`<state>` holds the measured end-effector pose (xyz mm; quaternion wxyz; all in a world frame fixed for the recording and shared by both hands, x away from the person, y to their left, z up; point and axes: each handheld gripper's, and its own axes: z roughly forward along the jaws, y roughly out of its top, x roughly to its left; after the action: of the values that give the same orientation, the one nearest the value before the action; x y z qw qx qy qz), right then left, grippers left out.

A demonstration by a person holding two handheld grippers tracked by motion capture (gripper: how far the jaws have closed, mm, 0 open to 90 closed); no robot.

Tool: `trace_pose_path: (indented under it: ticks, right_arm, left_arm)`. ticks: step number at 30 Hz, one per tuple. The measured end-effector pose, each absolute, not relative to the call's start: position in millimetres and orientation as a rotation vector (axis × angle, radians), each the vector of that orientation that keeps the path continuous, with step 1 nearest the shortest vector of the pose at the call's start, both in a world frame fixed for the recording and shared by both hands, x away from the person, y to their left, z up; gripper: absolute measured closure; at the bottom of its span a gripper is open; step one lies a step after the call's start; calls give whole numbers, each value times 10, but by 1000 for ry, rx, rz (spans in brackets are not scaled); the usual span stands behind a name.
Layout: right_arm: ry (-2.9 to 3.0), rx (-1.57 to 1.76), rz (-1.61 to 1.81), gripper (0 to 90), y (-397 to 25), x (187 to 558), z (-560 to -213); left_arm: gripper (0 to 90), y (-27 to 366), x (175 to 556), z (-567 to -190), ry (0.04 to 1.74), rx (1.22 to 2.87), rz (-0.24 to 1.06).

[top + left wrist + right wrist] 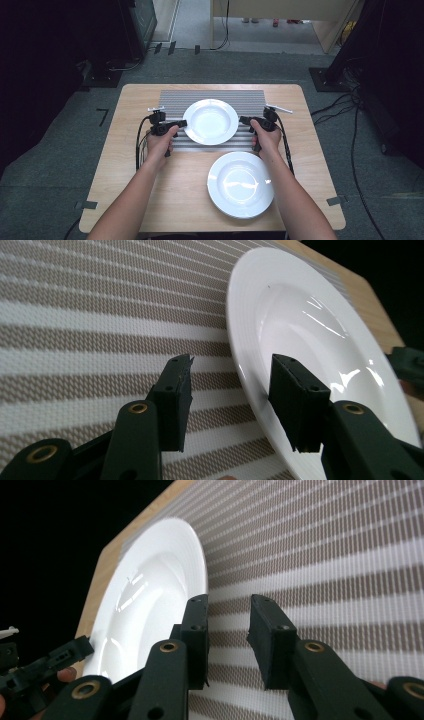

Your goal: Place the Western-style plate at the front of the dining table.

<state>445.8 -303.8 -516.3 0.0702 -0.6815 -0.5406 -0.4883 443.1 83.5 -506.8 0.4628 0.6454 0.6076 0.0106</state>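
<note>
A white deep plate (210, 121) lies on a grey striped placemat (215, 96). A second white plate (240, 184) rests on the bare wood nearer the person. My left gripper (183, 123) is at the mat plate's left rim, my right gripper (242, 120) at its right rim. In the left gripper view the left gripper (232, 370) is open, with one jaw over the plate (320, 335) and the other over the mat (75, 315). In the right gripper view the right gripper (229, 602) is open just beside the plate (150, 595), with only mat (325, 555) in its gap.
The wooden table (150, 180) has free room at its left and front left. The plate near the front edge sits close to the person's right forearm (295, 200). Cables (350, 100) run over the grey floor to the right, and dark equipment stands at the left.
</note>
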Motion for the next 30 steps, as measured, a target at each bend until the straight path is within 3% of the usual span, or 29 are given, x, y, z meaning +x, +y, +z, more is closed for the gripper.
trace_pose_path:
  ticks: [6, 10, 14, 30]
  right_arm:
    - [-1526, -2024, -1535, 723, -3079, 4396, -5140]
    - [-1538, -1938, -1519, 717, -2995, 4415, -5106]
    - [-1633, -1948, -1394, 782, -2866, 4447, -5138]
    - [-1570, -2040, -1424, 796, -2839, 4640, -5002]
  left_arm:
    - [550, 692, 4389, -5048, 1468, 1576, -8]
    - [607, 641, 4393, -5053, 1486, 1604, 54]
    - [666, 650, 4409, -5056, 1521, 1565, 40]
    - [666, 586, 4656, -4994, 1581, 1508, 28]
